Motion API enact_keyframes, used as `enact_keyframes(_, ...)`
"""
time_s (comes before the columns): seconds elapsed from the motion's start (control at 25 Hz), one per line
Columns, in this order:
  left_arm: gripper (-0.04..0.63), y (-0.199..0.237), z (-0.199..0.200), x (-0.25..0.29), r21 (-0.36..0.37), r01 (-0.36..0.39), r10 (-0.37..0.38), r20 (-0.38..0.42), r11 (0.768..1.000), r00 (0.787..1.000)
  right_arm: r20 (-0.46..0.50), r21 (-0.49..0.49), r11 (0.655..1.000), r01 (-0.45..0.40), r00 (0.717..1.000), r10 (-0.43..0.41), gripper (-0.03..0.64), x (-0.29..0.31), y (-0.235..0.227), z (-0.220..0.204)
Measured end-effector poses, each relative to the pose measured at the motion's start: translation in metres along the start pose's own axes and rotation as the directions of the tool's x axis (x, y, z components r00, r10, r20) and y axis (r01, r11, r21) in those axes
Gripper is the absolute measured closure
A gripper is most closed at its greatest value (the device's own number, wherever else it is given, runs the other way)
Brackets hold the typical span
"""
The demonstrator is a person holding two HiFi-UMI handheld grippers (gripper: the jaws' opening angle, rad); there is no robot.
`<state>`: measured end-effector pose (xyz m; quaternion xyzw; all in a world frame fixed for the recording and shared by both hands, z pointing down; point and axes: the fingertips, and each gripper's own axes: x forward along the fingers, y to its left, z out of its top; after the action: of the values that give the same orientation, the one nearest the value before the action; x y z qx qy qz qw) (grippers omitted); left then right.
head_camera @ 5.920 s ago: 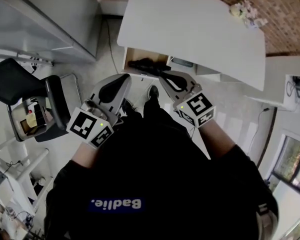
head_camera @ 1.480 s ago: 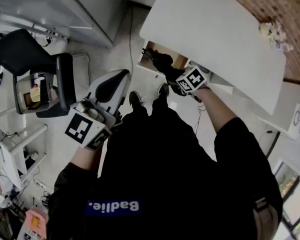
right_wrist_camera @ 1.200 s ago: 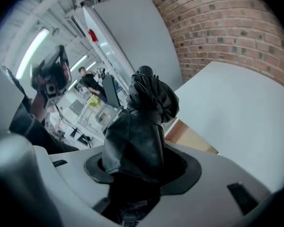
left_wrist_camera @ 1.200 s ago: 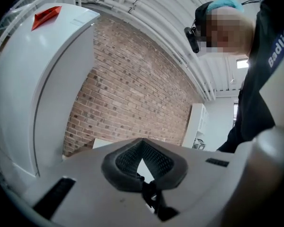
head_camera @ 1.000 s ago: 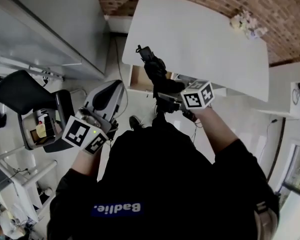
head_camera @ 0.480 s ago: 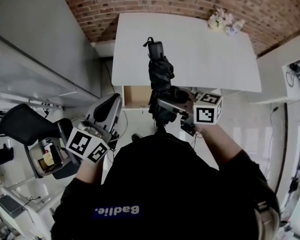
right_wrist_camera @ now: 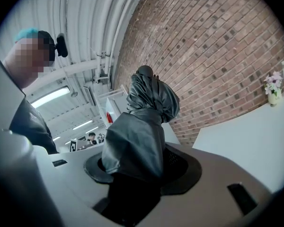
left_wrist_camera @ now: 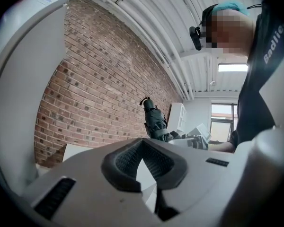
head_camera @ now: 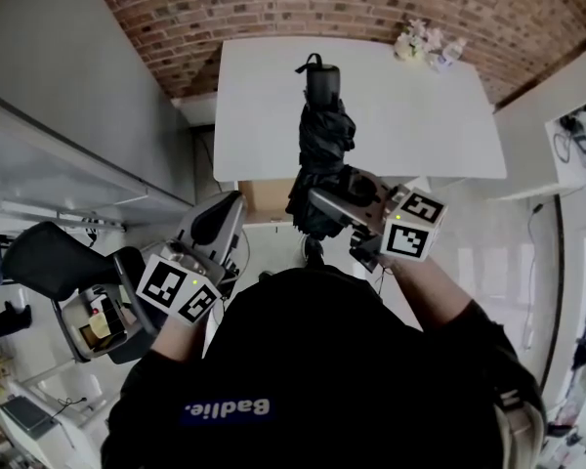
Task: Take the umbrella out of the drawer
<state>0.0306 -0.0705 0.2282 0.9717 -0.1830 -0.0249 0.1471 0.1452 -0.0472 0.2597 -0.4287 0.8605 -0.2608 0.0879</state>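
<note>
A folded black umbrella [head_camera: 322, 149] stands upright over the white table [head_camera: 254, 96], handle end up, with my right gripper [head_camera: 334, 201] shut on its lower part. In the right gripper view the fabric bundle [right_wrist_camera: 139, 136] fills the space between the jaws of that gripper [right_wrist_camera: 137, 167]. The drawer [head_camera: 264, 195] under the table's near edge is open, and its brown inside shows. My left gripper [head_camera: 227, 213] hangs to the left of the drawer, shut on nothing. In the left gripper view its pads [left_wrist_camera: 128, 161] meet at the tip, and the umbrella [left_wrist_camera: 155, 122] shows beyond.
A brick wall [head_camera: 273, 8] runs behind the table. Small flowers and a bottle [head_camera: 422, 42] stand at the table's far right corner. A grey cabinet [head_camera: 68, 115] is on the left, and a black chair [head_camera: 59, 262] with a small cart stands at lower left.
The right gripper has lifted the umbrella out of the drawer and raised it upright in front of the table. The left gripper has drifted slightly and stays shut.
</note>
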Motion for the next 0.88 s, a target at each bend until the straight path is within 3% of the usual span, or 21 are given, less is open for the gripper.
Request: enact_keyframes(0.88,0.597,-0.013,-0.008,0.004,-0.011,-0.015,0.015,-0.002,1.0,1.0,0.008,-0.06,0.998,0.019,1.0,-0.019,0.379,-0.005,-0.003,0.01)
